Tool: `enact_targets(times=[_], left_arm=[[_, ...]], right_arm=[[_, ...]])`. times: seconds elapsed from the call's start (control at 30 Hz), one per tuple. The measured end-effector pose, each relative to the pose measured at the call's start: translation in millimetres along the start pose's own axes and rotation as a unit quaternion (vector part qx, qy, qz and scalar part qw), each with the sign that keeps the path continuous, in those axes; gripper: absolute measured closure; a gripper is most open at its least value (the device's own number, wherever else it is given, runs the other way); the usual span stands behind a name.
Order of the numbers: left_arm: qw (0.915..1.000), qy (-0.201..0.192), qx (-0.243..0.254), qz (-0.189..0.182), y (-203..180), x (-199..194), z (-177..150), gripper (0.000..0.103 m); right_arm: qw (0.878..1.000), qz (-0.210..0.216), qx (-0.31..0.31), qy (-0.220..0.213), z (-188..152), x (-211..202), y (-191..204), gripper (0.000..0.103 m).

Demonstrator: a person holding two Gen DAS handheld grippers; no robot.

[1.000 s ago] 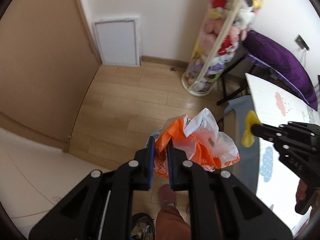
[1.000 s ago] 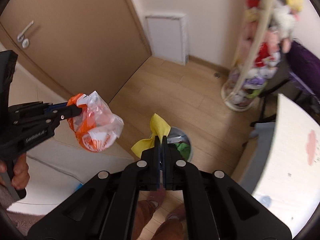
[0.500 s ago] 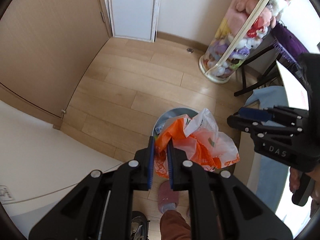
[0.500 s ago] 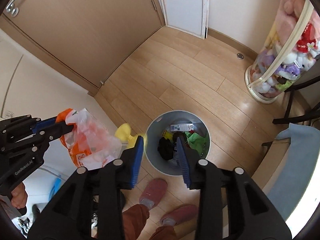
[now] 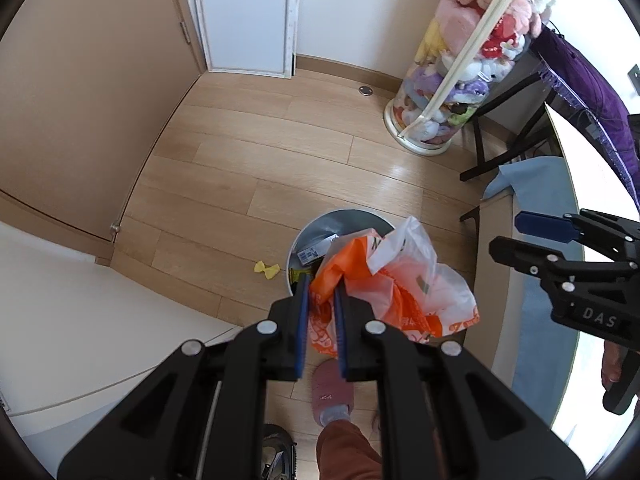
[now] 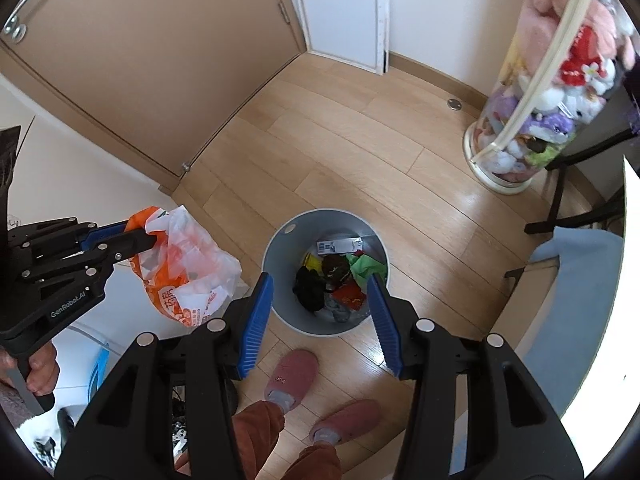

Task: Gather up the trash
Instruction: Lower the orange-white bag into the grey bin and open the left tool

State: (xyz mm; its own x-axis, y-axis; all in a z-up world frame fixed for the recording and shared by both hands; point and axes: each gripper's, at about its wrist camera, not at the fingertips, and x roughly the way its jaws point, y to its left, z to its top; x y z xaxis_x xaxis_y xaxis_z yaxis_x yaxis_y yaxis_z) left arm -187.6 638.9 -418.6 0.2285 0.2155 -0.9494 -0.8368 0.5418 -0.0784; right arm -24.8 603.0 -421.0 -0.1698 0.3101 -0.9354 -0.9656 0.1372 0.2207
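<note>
Your left tongs pinch the light, crumpled plastic bag beside the bin. Your right tongs, jaws just opened, are empty above the bin. Grip the limp yellow wrapper, left of the bin, at its bunched middle.

right hand-held gripper — "DAS" | left hand-held gripper — "GenRobot.AI" | bag print unreadable

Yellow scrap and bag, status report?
Left gripper shut on orange bag. Right gripper open, empty, jaws just opened. Yellow scrap on floor beside bin.
</note>
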Motion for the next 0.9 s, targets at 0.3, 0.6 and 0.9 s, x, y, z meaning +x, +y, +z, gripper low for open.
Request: enact_targets(times=[0.3, 0.6, 0.9], left_arm=[[0.9994, 0.027, 0.021, -0.002, -20.2, 38.0, 9.6, 0.081], [0.999, 0.027, 0.036, 0.002, -35.0, 40.2, 17.0, 0.04], [0.9975, 0.023, 0.066, 0.003, -43.6, 37.3, 26.2, 0.033]], right_arm=[[1.0, -0.001, 0.023, 0.001, -6.9, -1.9, -16.8, 0.056], [0.999, -0.008, 0.042, -0.001, -11.6, -9.2, -24.0, 0.056], [0.998, -0.017, 0.064, -0.017, -12.2, -29.0, -26.4, 0.055]])
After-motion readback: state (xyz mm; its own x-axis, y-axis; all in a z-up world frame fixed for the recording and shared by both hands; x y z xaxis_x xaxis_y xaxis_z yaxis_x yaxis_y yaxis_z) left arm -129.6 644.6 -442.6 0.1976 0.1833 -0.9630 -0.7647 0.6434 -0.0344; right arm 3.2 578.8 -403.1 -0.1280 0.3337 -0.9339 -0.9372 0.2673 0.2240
